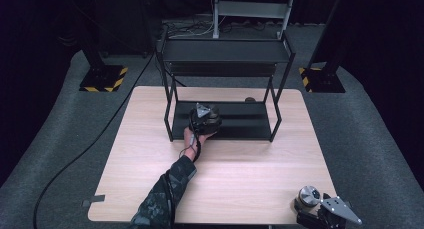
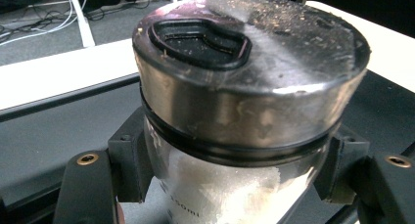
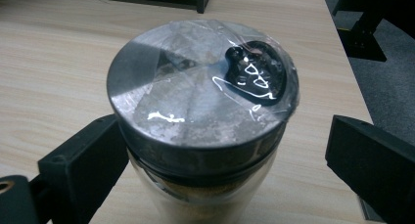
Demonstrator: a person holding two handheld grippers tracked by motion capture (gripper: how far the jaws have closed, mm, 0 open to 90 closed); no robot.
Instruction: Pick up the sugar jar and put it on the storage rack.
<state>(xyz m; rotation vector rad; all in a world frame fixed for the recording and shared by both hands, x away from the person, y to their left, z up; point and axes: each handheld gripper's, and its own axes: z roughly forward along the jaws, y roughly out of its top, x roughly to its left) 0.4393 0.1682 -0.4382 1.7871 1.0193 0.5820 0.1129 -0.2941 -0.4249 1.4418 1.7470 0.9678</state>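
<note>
Ease the left gripper (image 2: pixel 230 185), jaws clenched on one jar (image 2: pixel 244 87), squarely onto the rack's (image 1: pixel 272 114) lower shelf; keep the right gripper (image 3: pixel 220 185), jaws released around another jar (image 3: pixel 200 111), steady at the table's (image 1: pixel 240 169) near right corner.

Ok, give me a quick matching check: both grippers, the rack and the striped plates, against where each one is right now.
Things:
1. left gripper
2. right gripper
3. black rack
4. yellow-black striped plates

Places or states:
A. on the grey floor beyond the table
B. near right corner of the table, jaws apart around the film-wrapped jar
C. standing on the table's far half
D. at the rack's lower shelf, shut on the dusty-lidded jar

Pairs: 1-D, 2-B, 3-C, 4-A
</note>
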